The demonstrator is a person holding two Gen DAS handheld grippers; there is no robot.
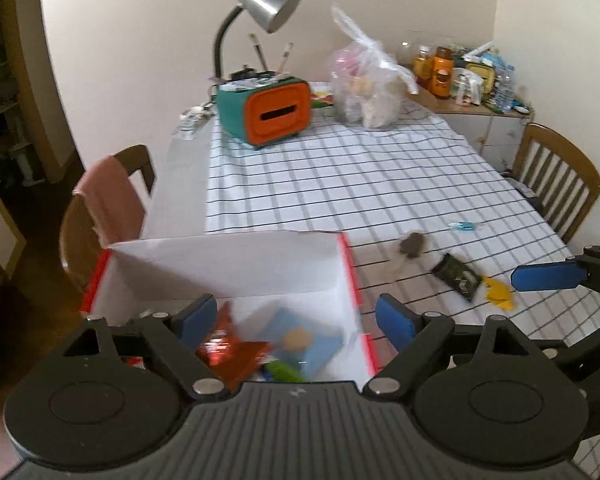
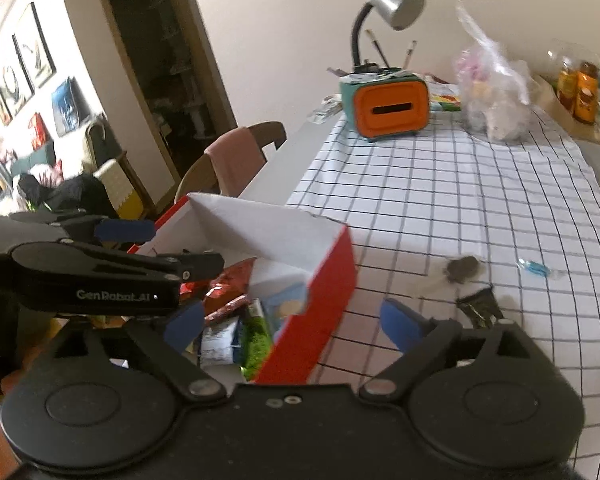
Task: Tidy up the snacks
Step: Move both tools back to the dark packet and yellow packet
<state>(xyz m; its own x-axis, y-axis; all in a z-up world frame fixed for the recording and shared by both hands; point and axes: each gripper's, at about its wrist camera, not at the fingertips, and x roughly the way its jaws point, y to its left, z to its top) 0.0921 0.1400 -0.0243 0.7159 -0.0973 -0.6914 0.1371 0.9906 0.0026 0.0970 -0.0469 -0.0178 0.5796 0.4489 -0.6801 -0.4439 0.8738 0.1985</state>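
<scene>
Nearest, the left gripper (image 1: 296, 316) hangs over the open red box (image 1: 350, 276), its blue pads spread wide with nothing between them. The box sits at the near left corner of the table; inside lie a red foil packet (image 1: 228, 354), a light blue packet (image 1: 300, 340) and a green one (image 1: 284, 372), loosely piled.

The right gripper (image 2: 292, 320) straddles the box's right wall (image 2: 320, 300), also wide open and empty, one pad over the contents, the other over the checked tablecloth (image 2: 460, 200).

Just right of the box, loose on the cloth, lie a dark snack packet (image 1: 458, 276), a yellow wrapper (image 1: 498, 292), a small grey round piece (image 1: 412, 245) and, further out, a blue wrapped sweet (image 1: 465, 225).

Beyond them the middle of the cloth is bare up to the far end, where an orange-fronted teal container (image 1: 268, 112), a silver desk lamp (image 1: 266, 4) and a clear plastic bag (image 1: 364, 92) stand near the wall. A wooden chair (image 1: 556, 180) flanks the right edge.
</scene>
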